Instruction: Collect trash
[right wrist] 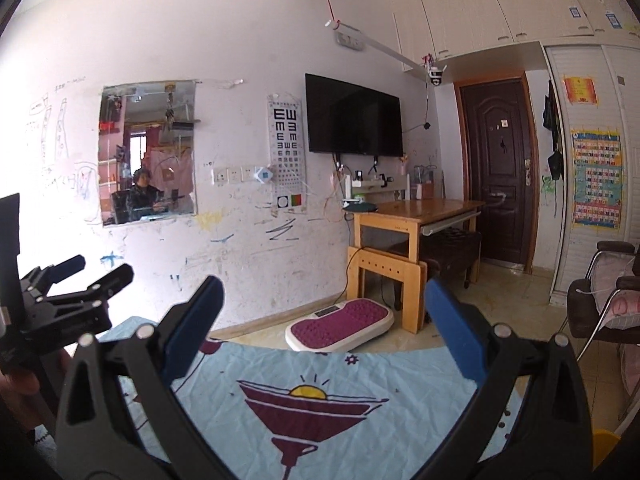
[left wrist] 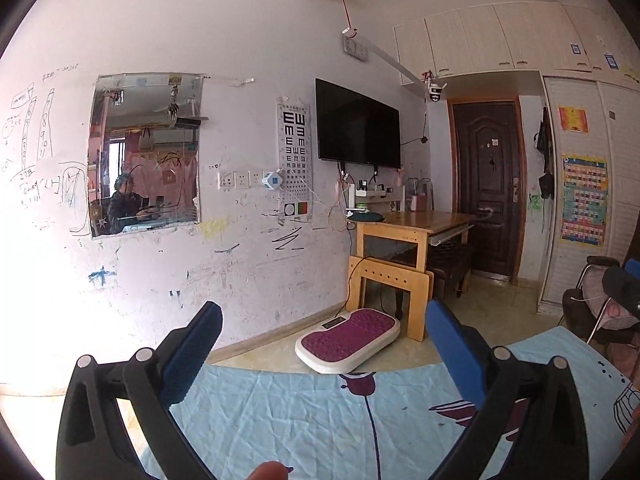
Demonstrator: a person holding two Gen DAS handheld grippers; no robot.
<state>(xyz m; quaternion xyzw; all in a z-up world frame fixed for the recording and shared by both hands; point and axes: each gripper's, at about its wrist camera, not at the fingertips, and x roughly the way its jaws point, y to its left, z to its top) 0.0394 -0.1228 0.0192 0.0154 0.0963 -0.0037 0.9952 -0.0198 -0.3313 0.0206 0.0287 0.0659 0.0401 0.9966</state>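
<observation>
No trash shows in either view. My left gripper (left wrist: pixel 324 312) is open and empty, its blue-padded fingers (left wrist: pixel 188 356) spread wide above a light blue printed tablecloth (left wrist: pixel 304 420). My right gripper (right wrist: pixel 324 312) is open and empty too, held above the same cloth (right wrist: pixel 360 368) with its purple glass drawing. The left gripper also shows at the left edge of the right wrist view (right wrist: pixel 96 270), open. The right gripper's tip shows at the right edge of the left wrist view (left wrist: pixel 624 284).
Beyond the cloth's far edge lies a white and purple foot platform (left wrist: pixel 348 338) on the floor. A wooden desk (left wrist: pixel 412 236) stands by the scribbled wall under a wall TV (left wrist: pixel 356 124). A dark chair (right wrist: pixel 608 304) is at the right. A dark door (right wrist: pixel 500 184) is at the back.
</observation>
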